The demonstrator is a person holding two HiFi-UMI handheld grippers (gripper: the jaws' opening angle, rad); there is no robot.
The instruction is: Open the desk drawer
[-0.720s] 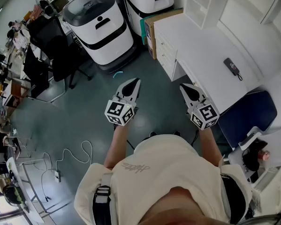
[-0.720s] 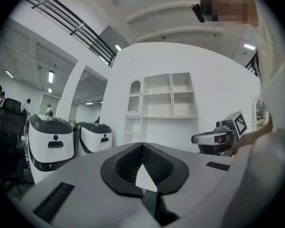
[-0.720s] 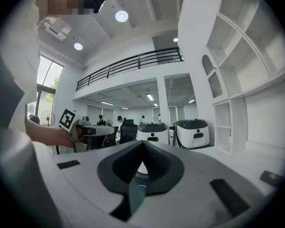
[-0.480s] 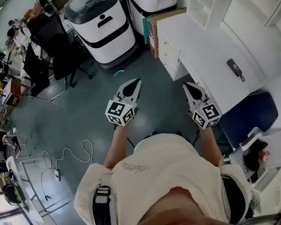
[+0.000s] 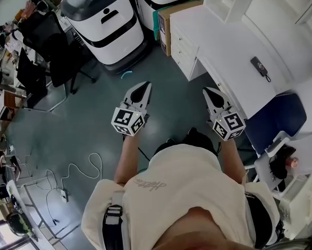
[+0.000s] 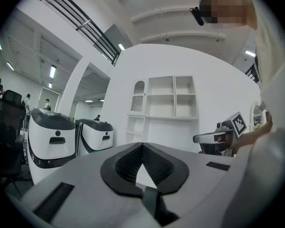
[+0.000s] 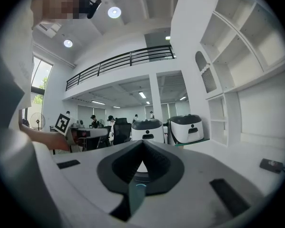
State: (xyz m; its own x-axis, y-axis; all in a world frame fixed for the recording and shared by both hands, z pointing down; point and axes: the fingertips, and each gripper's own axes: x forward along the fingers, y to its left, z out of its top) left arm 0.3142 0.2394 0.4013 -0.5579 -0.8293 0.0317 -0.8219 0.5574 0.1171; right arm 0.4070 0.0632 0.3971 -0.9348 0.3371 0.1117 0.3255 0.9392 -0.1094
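The white desk (image 5: pixel 218 46) stands at the upper right of the head view, with its stack of drawers (image 5: pixel 179 47) at its left end, all pushed in. Both grippers hang in the air over the floor, short of the desk and touching nothing. My left gripper (image 5: pixel 146 84) is shut and empty; its jaws meet in the left gripper view (image 6: pixel 142 144). My right gripper (image 5: pixel 206 90) is also shut and empty, nearer the desk's front edge; its jaws meet in the right gripper view (image 7: pixel 142 142). The desk top (image 7: pixel 249 152) lies off to the right of the right gripper.
A black remote (image 5: pixel 258 66) lies on the desk. A cardboard box (image 5: pixel 169 20) sits against the drawer end. Two white robot bases (image 5: pixel 104 21) stand behind, a black office chair (image 5: pixel 47 41) at left, a blue chair (image 5: pixel 278 117) at right, a cable (image 5: pixel 88 170) on the floor.
The person has stepped forward: a dark shoe now shows below the grippers and the room has slid in the head view. Both grippers stay shut, side by side.
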